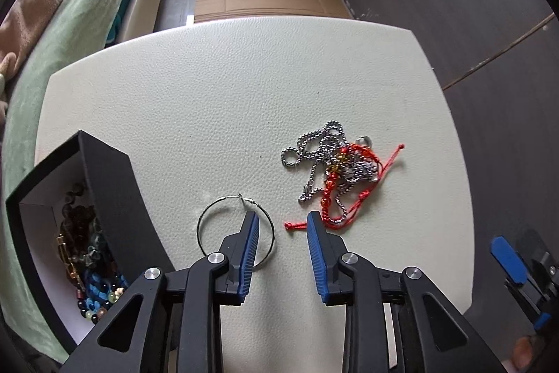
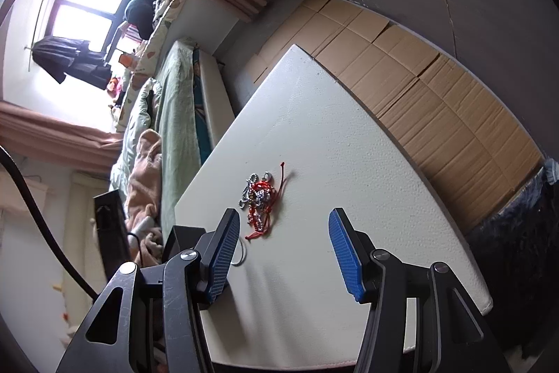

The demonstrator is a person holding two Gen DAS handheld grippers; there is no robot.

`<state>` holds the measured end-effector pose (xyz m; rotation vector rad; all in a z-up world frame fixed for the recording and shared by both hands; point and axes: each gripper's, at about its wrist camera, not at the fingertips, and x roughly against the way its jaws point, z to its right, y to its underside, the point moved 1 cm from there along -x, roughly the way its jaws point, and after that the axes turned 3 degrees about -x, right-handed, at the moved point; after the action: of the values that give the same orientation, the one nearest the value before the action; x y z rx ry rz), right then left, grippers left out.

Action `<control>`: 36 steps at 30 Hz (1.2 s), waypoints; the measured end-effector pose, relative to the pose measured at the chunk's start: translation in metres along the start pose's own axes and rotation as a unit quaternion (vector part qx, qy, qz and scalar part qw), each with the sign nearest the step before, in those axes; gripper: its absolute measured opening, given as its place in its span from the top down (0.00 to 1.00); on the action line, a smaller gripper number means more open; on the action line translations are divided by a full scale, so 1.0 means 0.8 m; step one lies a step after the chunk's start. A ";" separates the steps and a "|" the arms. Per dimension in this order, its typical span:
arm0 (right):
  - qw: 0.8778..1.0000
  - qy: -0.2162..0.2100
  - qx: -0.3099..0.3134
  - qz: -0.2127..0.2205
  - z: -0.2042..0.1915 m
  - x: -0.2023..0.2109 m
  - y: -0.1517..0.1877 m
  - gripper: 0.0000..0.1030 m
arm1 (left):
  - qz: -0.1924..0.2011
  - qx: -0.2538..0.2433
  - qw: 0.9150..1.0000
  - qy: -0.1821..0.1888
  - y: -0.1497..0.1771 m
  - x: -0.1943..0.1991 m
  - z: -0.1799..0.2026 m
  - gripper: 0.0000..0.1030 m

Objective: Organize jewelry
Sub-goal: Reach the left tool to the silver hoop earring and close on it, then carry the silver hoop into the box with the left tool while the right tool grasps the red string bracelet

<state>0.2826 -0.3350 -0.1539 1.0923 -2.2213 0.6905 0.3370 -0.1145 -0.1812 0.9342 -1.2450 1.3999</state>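
Over the white table [image 1: 209, 100], left gripper [image 1: 282, 222] jaws parted above the hoop earring [image 1: 234, 229], pinching nothing; right gripper [image 2: 284, 218] spread wide too.

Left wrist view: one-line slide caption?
Left gripper open over hoop earring, beside tangled chain and red bracelet.

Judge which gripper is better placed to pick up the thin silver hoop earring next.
Left. The left gripper points down over the thin silver hoop earring, one finger crossing its rim, beside the black jewelry box. The right gripper sits farther back, empty.
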 end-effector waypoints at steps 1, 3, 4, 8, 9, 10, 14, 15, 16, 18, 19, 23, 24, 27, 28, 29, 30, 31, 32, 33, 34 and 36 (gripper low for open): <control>1.000 -0.002 0.001 0.000 0.001 0.002 0.001 0.48 | -0.002 0.002 1.000 -0.005 0.000 -0.004 0.000 0.71; 1.000 -0.006 0.002 -0.002 0.002 0.002 0.000 0.48 | -0.002 0.007 1.000 -0.013 0.000 -0.007 -0.002 0.71; 1.000 -0.007 0.002 -0.003 0.001 0.002 0.001 0.48 | 0.002 0.009 1.000 -0.018 0.000 -0.007 -0.002 0.71; 1.000 -0.013 0.002 -0.009 0.003 0.001 0.000 0.48 | 0.005 0.010 0.999 -0.032 -0.007 -0.010 0.000 0.71; 1.000 -0.015 0.003 -0.009 0.004 0.002 0.000 0.48 | 0.004 0.006 0.999 -0.038 -0.009 -0.010 0.002 0.71; 1.000 -0.016 0.003 -0.009 0.005 0.002 0.001 0.48 | 0.003 0.004 0.999 -0.041 -0.009 -0.011 0.002 0.71; 1.000 -0.018 -0.001 -0.010 0.009 0.003 -0.001 0.48 | -0.005 -0.022 0.997 -0.070 -0.012 -0.015 0.015 0.71; 1.000 -0.019 -0.004 -0.011 0.011 0.003 -0.002 0.48 | -0.003 -0.040 0.995 -0.086 -0.011 -0.016 0.022 0.71; 1.000 -0.019 -0.005 -0.011 0.013 0.003 -0.002 0.48 | -0.002 -0.048 0.995 -0.090 -0.010 -0.018 0.026 0.73; 1.000 -0.019 -0.007 -0.010 0.014 0.004 -0.001 0.48 | -0.001 -0.053 0.995 -0.089 -0.008 -0.016 0.026 0.74; 1.000 -0.019 -0.008 -0.009 0.015 0.004 -0.002 0.48 | -0.002 -0.053 0.995 -0.085 -0.008 -0.017 0.024 0.77; 1.000 -0.020 -0.011 -0.007 0.016 0.005 -0.001 0.48 | -0.004 -0.056 0.995 -0.081 -0.004 -0.016 0.017 0.98; 1.000 -0.019 -0.011 -0.009 0.016 0.003 0.000 0.48 | -0.005 -0.054 0.996 -0.075 -0.002 -0.015 0.013 0.98; 1.000 -0.016 -0.009 -0.013 0.017 0.001 0.000 0.48 | -0.012 -0.040 0.998 -0.050 0.002 -0.015 0.003 0.98; 1.000 -0.015 -0.009 -0.013 0.018 0.000 0.000 0.48 | -0.011 -0.036 0.998 -0.042 0.005 -0.012 0.000 0.98; 1.000 -0.014 -0.009 -0.013 0.018 0.000 0.000 0.48 | -0.008 -0.036 0.999 -0.038 0.006 -0.009 -0.001 0.98; 1.000 -0.012 -0.010 -0.013 0.019 0.000 0.000 0.48 | -0.004 -0.038 0.999 -0.035 0.007 -0.005 -0.001 0.98; 1.000 -0.010 -0.011 -0.013 0.020 0.000 0.000 0.48 | 0.000 -0.039 0.999 -0.029 0.009 0.000 -0.002 0.98; 1.000 -0.009 -0.012 -0.013 0.020 0.000 0.000 0.48 | 0.001 -0.039 0.999 -0.027 0.008 0.003 -0.003 0.98; 1.000 -0.006 -0.012 -0.013 0.020 -0.001 0.000 0.48 | 0.005 -0.039 0.999 -0.022 0.008 0.008 -0.003 0.98; 1.000 -0.004 -0.011 -0.013 0.020 -0.002 0.000 0.48 | 0.010 -0.040 0.999 -0.017 0.008 0.015 -0.004 0.98; 1.000 -0.001 -0.009 -0.014 0.018 -0.004 0.000 0.48 | 0.021 -0.039 0.999 -0.009 0.006 0.029 -0.007 0.98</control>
<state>0.2802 -0.3431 -0.1664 1.1147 -2.2051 0.6566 0.3279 -0.1048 -0.1610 0.8727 -1.3304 1.3680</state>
